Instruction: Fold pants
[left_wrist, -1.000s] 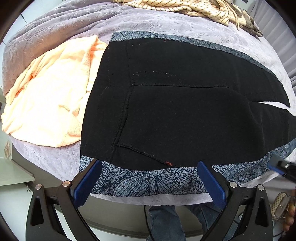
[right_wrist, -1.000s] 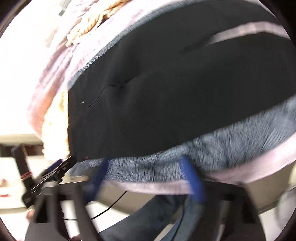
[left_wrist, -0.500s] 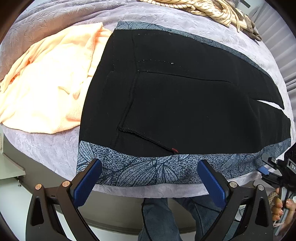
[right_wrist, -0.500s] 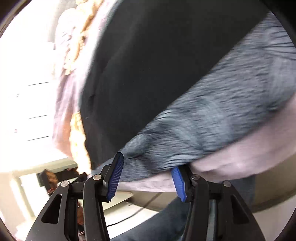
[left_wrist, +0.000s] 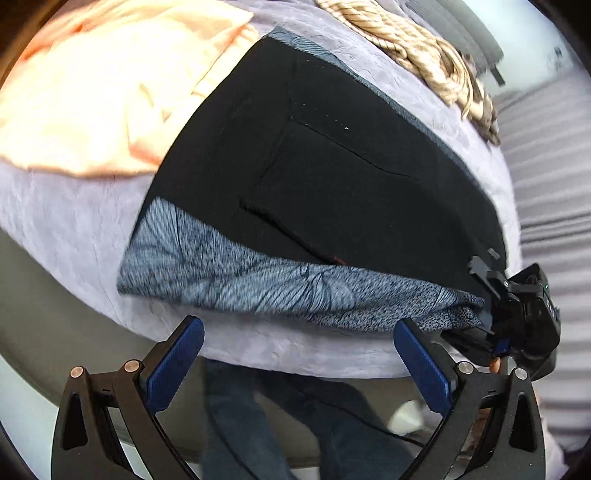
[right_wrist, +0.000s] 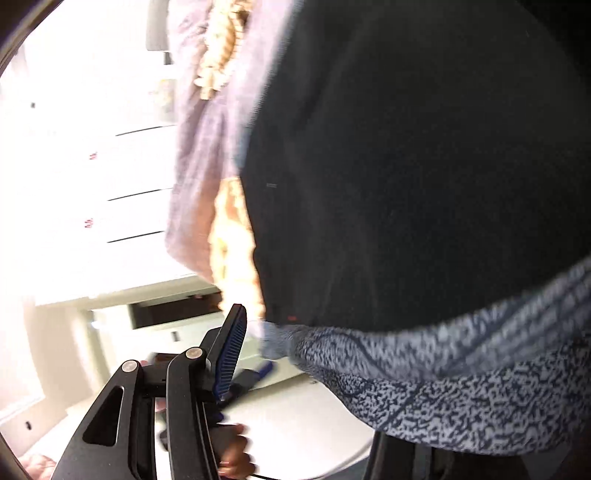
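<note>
Tool state first: the left tool (left_wrist: 295, 354) hangs wide and empty off the bed (left_wrist: 66, 221), while the right tool (left_wrist: 491, 325) has just closed on the pants (left_wrist: 332, 177) hem and begun lifting it, starting the fold.

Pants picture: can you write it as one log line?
left gripper: open, empty | right gripper: lifting black-and-blue-patterned pants edge | lilac table cover
</note>
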